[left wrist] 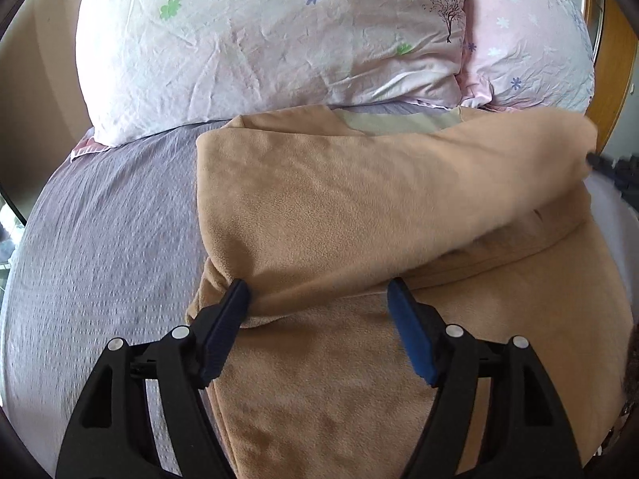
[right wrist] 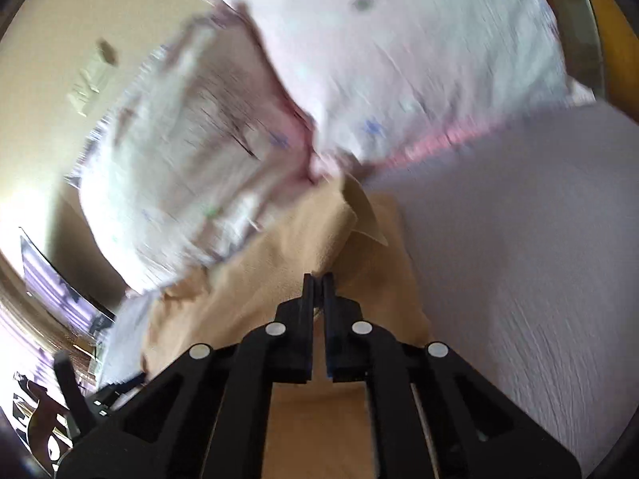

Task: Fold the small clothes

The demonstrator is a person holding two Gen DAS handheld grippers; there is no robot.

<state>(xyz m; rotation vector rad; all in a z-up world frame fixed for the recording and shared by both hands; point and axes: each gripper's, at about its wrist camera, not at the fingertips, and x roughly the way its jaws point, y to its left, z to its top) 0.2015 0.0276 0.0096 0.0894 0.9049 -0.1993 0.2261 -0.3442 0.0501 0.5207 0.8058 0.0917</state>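
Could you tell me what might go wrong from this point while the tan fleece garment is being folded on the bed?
1. The left gripper is open, so nothing there pins the tan fleece garment; the folded flap may spring back.
2. The right gripper is shut on a thin pinch of fleece; the blurred view suggests fast motion, so the cloth could slip out.
3. The floral white pillows touch the garment's far edge and may snag it.

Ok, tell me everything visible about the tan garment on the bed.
The tan fleece-like garment lies on the lilac textured bedsheet, its far edge by the floral white pillows. It is partly folded, one flap drawn across toward the right. The left gripper is open around a fold; the right gripper is shut on its edge, a paler lining showing.
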